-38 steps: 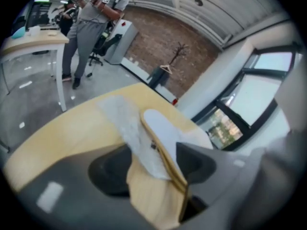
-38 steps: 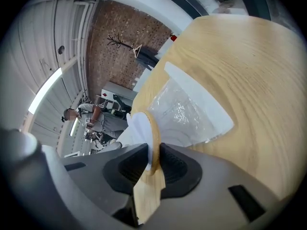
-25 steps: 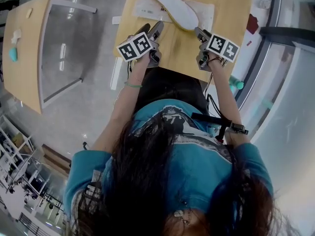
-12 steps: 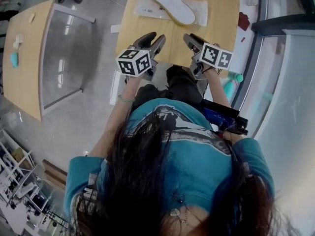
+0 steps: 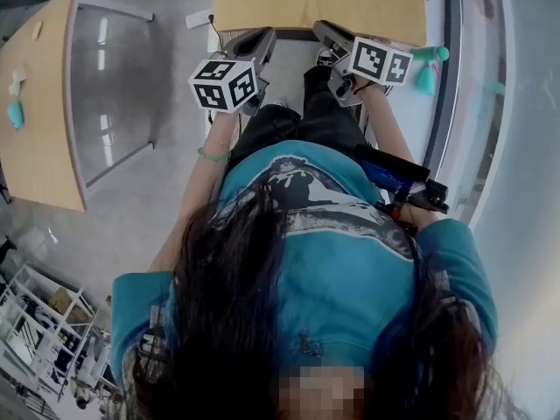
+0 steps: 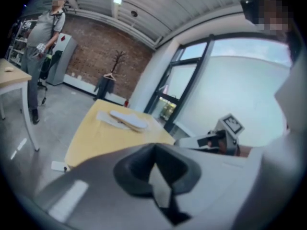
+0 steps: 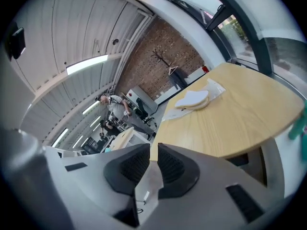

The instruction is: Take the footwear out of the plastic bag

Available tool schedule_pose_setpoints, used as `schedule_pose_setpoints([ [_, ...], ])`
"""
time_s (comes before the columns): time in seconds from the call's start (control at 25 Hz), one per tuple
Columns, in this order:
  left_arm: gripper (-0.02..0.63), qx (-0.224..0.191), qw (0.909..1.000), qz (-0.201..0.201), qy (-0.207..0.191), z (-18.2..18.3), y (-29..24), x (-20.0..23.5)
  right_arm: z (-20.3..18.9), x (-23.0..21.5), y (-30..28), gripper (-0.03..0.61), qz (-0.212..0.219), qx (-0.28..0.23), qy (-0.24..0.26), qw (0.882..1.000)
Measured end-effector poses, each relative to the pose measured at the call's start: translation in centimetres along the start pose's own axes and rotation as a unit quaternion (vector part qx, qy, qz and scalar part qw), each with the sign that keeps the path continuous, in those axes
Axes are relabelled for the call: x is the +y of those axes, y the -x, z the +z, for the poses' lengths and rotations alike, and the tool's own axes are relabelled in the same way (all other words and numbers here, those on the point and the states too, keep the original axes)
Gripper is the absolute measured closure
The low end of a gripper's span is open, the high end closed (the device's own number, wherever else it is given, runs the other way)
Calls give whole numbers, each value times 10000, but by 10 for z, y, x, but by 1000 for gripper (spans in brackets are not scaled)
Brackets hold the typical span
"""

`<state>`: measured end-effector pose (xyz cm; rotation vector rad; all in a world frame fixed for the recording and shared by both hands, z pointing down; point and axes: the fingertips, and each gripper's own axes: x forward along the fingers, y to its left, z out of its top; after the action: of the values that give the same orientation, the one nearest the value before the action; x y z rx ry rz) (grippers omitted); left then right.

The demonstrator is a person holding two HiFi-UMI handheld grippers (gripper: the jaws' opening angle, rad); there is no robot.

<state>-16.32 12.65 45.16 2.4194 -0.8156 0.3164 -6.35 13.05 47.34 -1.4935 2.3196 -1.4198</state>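
Observation:
The footwear, a white flat sole (image 6: 128, 120) (image 7: 194, 99), lies on a clear plastic bag (image 6: 106, 118) at the far end of the wooden table (image 5: 315, 7). In the head view both are out of sight. My left gripper (image 5: 260, 35) (image 6: 154, 147) hangs off the table's near edge, above my lap. Its jaws have just been closing and now stand shut on nothing. My right gripper (image 5: 325, 31) (image 7: 153, 150) is level with it on the right. Its jaws have also been closing, and a slim gap with nothing in it remains.
My legs in black trousers (image 5: 297, 121) lie under both grippers. A second wooden table (image 5: 35, 103) with a teal object (image 5: 15, 112) stands at left across grey floor. A glass wall (image 5: 516, 147) runs along the right. A person (image 6: 43, 37) stands far off.
Both grippers have drawn back from the table toward my body and risen. Their jaws have closed. The footwear and most of the table have slid out of the head view.

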Motion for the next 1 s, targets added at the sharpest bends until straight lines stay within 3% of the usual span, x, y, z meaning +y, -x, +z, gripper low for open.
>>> schedule_pose_setpoints([
  [0.2,611,147,9995,-248,-102,-37,40,-22,-56,9,45,528,-257,-396,-397,9981],
  [0.44,611,20,9986,-531,-2,-43,60,-68,-81,23,96,529,-361,-550,-441,9969],
  [0.84,611,-12,9987,-494,81,-93,88,-159,-139,30,181,529,-49,-426,-412,9982],
  [1.0,611,-130,9988,-345,322,-126,115,-208,-174,33,238,531,-7,-318,-360,9988],
])
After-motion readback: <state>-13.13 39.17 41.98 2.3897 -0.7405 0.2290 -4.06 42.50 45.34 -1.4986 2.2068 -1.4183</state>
